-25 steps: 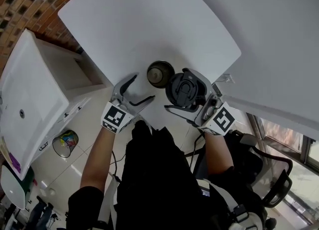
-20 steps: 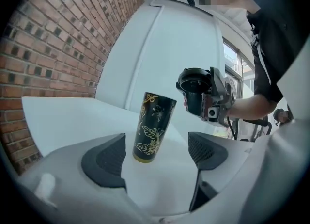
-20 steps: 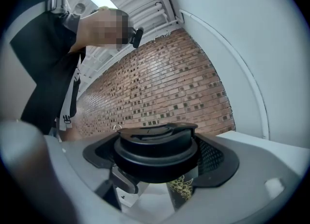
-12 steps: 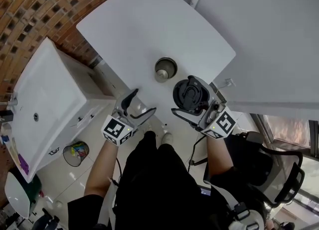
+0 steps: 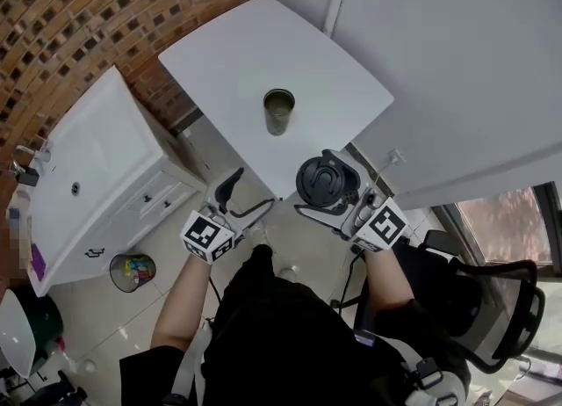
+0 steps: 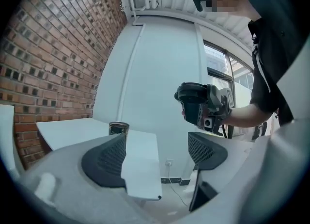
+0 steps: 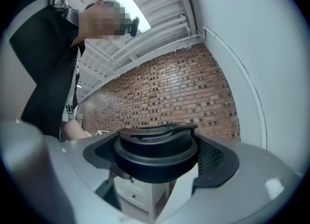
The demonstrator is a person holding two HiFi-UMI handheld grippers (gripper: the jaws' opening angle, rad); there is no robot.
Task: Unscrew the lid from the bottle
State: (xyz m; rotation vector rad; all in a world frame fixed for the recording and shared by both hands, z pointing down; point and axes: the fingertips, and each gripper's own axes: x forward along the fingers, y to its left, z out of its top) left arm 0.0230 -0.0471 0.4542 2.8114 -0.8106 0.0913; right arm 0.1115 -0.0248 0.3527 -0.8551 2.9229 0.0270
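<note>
- White table (image 5: pixel 219 53): bare except open bottle (image 5: pixel 279 112) at centre; approach free from every side.
- White cabinet (image 5: pixel 97 167), frame left: floor gap between it and table edge.
- Left gripper (image 5: pixel 256 187), jaws apart, over that gap.
- Pale wall (image 5: pixel 457 61) near table's right corner.
- Right gripper (image 5: pixel 323 184), clamping lid (image 5: pixel 327 176), blocks table's lower corner.

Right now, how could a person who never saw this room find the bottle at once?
Look at the white table beside the brick wall. The bottle stands upright on it, the only thing there: a small dark cylinder with an open mouth, since its black lid is held in the right gripper.
</note>
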